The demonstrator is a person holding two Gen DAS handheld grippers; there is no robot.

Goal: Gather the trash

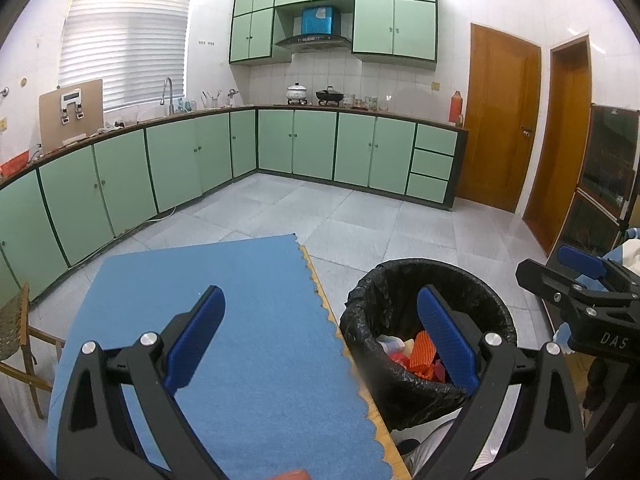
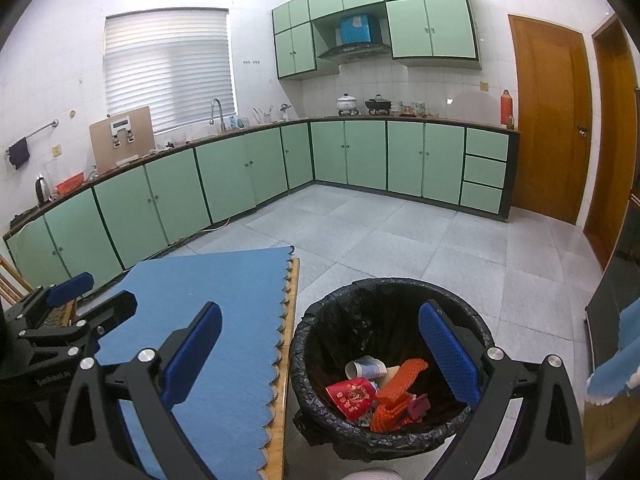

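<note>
Left hand-held gripper (image 1: 320, 336) released, empty, straddling the scalloped edge of the blue mat (image 1: 224, 320) on the table (image 1: 390, 432), right hand-held gripper (image 2: 320, 344) likewise released, bin (image 2: 384, 360) just beyond its fingertips, trash (image 2: 380, 396) inside, perhaps wrappers, open tiled floor (image 2: 400, 240) ahead.

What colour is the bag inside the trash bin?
Black. The bag lining the trash bin shows best in the right wrist view.

The right hand-held gripper (image 2: 320, 344) hangs with its jaws spread wide above a black-lined bin (image 2: 390, 364) beside the desk (image 2: 286, 360). Inside lie a red packet (image 2: 350, 396), orange netting (image 2: 396, 394), and what may be a paper cup (image 2: 364, 368).
</note>
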